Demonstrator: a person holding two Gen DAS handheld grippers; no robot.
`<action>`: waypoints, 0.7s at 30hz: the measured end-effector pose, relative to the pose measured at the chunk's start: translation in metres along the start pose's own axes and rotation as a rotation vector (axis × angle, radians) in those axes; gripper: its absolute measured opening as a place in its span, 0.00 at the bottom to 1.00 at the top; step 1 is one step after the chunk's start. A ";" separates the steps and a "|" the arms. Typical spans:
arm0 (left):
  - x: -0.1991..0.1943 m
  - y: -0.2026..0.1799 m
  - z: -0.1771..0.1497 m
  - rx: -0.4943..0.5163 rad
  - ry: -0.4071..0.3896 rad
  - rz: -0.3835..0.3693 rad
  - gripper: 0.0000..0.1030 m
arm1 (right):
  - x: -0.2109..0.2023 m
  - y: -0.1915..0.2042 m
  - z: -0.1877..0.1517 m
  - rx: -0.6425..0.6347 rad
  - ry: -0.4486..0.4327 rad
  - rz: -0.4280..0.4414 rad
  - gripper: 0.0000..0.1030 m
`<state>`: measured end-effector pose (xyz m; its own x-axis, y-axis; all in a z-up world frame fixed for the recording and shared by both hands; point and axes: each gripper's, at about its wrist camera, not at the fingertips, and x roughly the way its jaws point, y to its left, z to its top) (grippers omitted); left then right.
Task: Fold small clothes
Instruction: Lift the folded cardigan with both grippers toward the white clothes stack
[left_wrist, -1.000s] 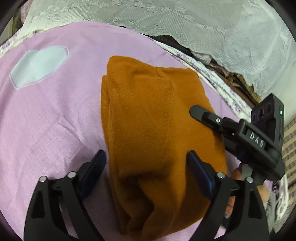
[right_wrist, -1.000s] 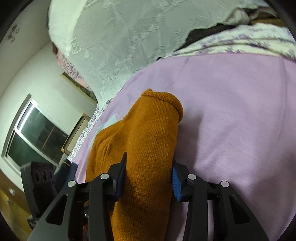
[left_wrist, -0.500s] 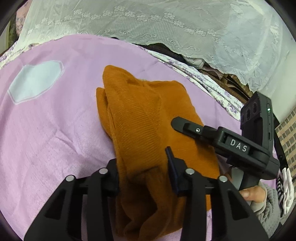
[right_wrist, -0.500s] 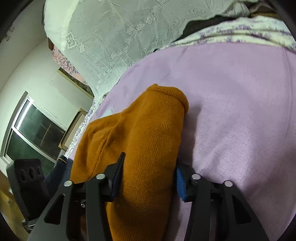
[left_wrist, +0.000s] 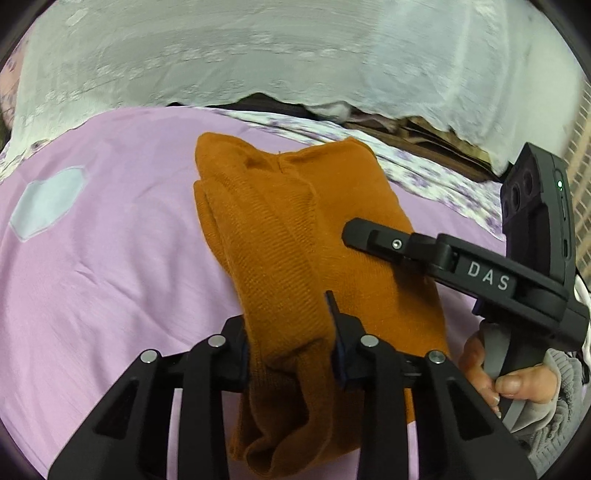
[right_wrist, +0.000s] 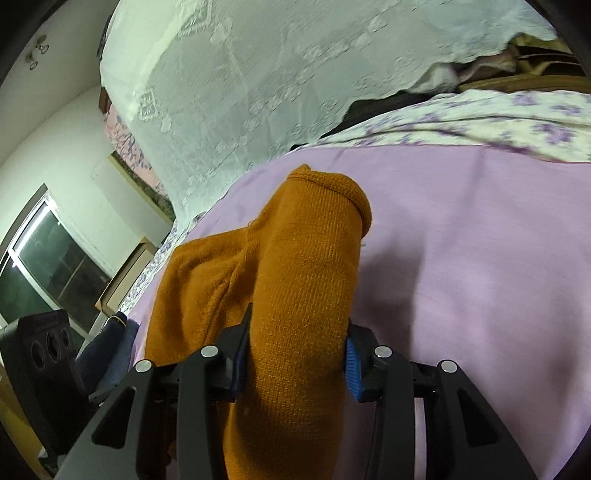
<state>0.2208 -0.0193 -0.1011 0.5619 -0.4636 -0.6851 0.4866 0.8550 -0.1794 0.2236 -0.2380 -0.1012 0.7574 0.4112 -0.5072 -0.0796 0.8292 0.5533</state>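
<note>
- The left gripper (left_wrist: 290, 332) is closed on a thick bunched fold of the orange knit garment (left_wrist: 295, 240), cloth packed between its two fingers and spilling below them.
- The right gripper (right_wrist: 295, 350) is likewise clamped on the same garment (right_wrist: 303, 295), its blue finger pads (right_wrist: 352, 363) pressed against either side of a rolled, tube-like part.
- Ahead of the left gripper the garment runs away in several stacked folds, ending in a rounded edge; to its right, the right gripper's black finger lies across the cloth, and the person's right hand (left_wrist: 491, 373) grips the handle below.
- Ahead of the right gripper the rolled part ends in a ribbed hem, while a looser fold sags off to its left.
- Under both lies a lilac sheet (left_wrist: 110, 277), bearing a pale blue patch (left_wrist: 46, 206) far left of the left gripper.
- Beyond the sheet is a floral cloth (right_wrist: 480, 118) and white lace fabric (left_wrist: 295, 55), rather blurred here.
- Left of the right gripper, a window (right_wrist: 40, 266) shows, probably dark outside.
</note>
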 end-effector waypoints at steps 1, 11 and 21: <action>-0.001 -0.013 -0.003 0.012 0.003 -0.013 0.30 | -0.010 -0.004 -0.003 0.001 -0.004 -0.009 0.40; -0.022 -0.135 -0.024 0.150 0.001 -0.166 0.30 | -0.151 -0.054 -0.028 0.018 -0.111 -0.134 0.40; -0.042 -0.273 -0.029 0.310 -0.004 -0.329 0.30 | -0.299 -0.108 -0.047 0.086 -0.262 -0.268 0.40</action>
<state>0.0455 -0.2265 -0.0440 0.3461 -0.7001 -0.6246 0.8169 0.5523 -0.1664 -0.0250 -0.4324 -0.0407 0.8847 0.0640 -0.4617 0.1900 0.8550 0.4826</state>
